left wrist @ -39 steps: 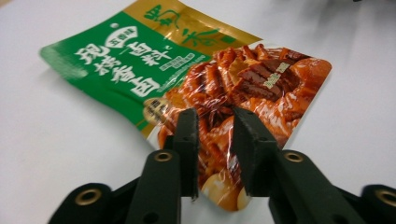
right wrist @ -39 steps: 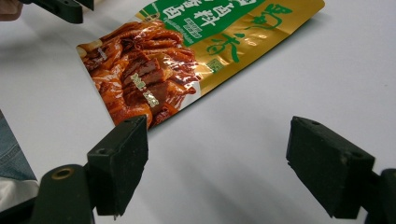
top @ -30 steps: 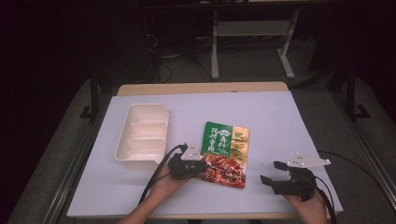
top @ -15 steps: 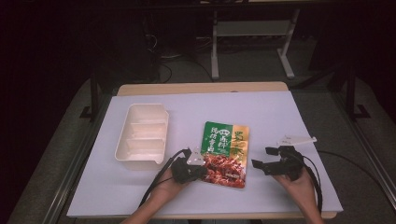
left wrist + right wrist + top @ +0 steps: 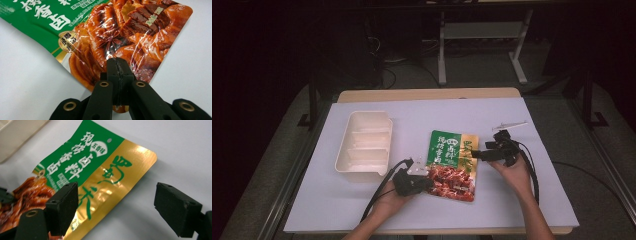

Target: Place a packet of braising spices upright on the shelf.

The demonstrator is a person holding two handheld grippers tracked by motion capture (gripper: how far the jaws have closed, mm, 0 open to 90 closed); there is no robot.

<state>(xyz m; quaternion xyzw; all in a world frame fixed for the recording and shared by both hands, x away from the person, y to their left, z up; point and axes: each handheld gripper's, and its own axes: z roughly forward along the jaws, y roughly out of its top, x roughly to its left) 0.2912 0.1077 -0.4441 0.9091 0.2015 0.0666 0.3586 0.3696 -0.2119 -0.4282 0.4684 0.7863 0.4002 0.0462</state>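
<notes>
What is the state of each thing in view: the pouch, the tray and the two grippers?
Pouch: sealed, flat on the table, one bottom corner pinched.
Tray: empty, upright, apart from the pouch.
Left gripper: shut on the pouch corner.
Right gripper: open, at the pouch's gold edge, not gripping it.

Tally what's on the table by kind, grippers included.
Pouch: 1
Tray: 1
Grippers: 2, left gripper shut on the pouch, right gripper open at its edge
Total: 4
</notes>
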